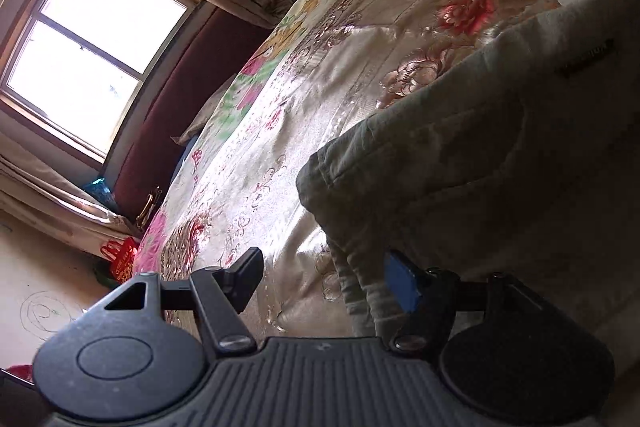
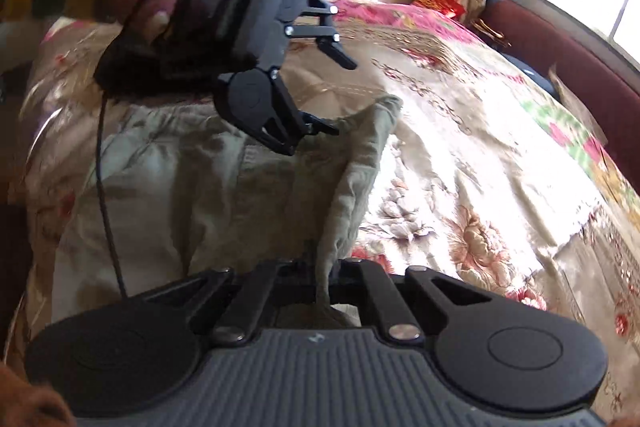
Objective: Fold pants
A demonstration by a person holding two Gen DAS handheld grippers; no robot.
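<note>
In my left wrist view, my left gripper (image 1: 324,283) has its two fingers spread wide. The black finger (image 1: 246,277) stands over the shiny cover and the finger with the blue pad (image 1: 402,283) is just beside the hanging edge of the grey-green cotton pants (image 1: 480,163). I see no cloth between these two fingers. The pants fill the right half of this view, with one thick hemmed edge raised above the glossy beige bedspread with red and pink flowers (image 1: 320,75). A small dark label (image 1: 586,59) sits on the cloth higher up.

In my right wrist view, my right gripper (image 2: 324,291) has its fingers drawn narrow, and a twisted strip of the pants (image 2: 348,187) goes down between them, so it holds the pants there. From this point the cloth rises to a lifted corner, and the rest of the pants lies flat on the bedspread (image 2: 480,155) to the left. The left gripper (image 2: 340,91) appears here from outside, above the pants, with its lower finger touching or very near to the lifted corner; I cannot tell which. A black cable (image 2: 105,187) hangs from it over the cloth.

A bright window with a brown frame (image 1: 96,47) is behind the bed, and a dark red padded headboard (image 2: 560,39) runs along its far side.
</note>
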